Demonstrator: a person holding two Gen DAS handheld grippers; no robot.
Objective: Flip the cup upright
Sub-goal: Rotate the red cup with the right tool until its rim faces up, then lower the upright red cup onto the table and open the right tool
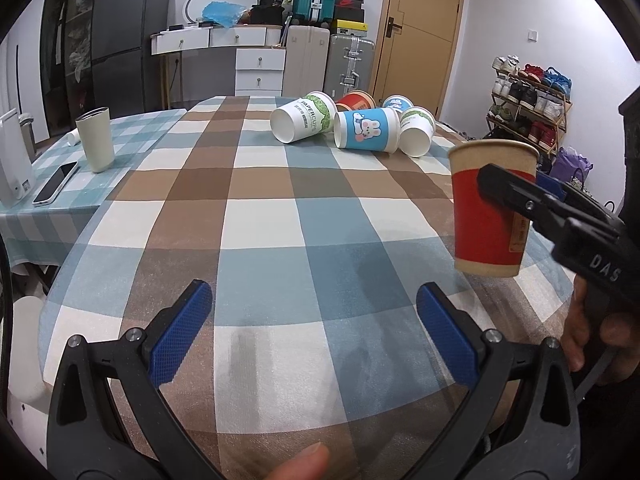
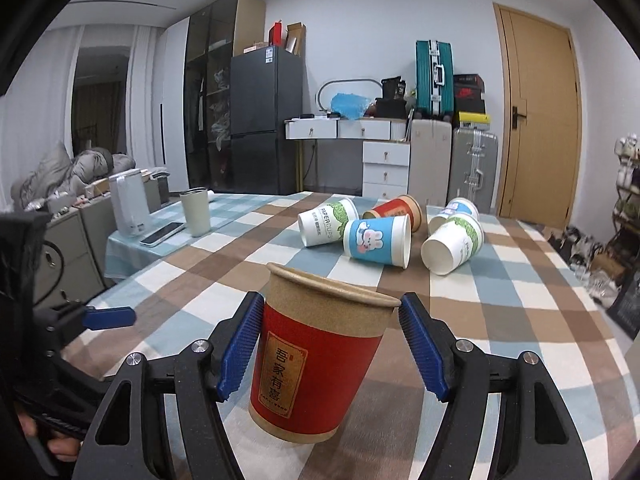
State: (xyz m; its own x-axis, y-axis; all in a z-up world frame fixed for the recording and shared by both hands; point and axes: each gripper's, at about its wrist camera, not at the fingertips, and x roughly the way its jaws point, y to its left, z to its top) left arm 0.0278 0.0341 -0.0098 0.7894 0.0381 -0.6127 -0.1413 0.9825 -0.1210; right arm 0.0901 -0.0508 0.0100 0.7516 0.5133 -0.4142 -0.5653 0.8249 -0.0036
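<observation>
Standing upright between right claw (image 2: 331, 346) pads, red cup (image 2: 316, 364), loosely gripped; left claw (image 1: 314, 336) wide, empty

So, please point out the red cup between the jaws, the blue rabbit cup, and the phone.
red cup (image 2: 320, 364): right wrist view, its red side wall.
blue rabbit cup (image 2: 374, 240): right wrist view, its printed side.
phone (image 1: 56, 182): left wrist view, its dark screen.

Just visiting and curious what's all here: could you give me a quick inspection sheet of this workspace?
Surface: checked tablecloth, flat.
Job's things: red cup upright in the right tool; five paper cups lying on their sides.
Clutter: tumbler, phone on the side table.
Tools: right tool shut on red cup; left tool open, empty.
Cables: thin dark loop, unclear.
Surroundings: suitcases, fridge, door, shoe rack.
</observation>
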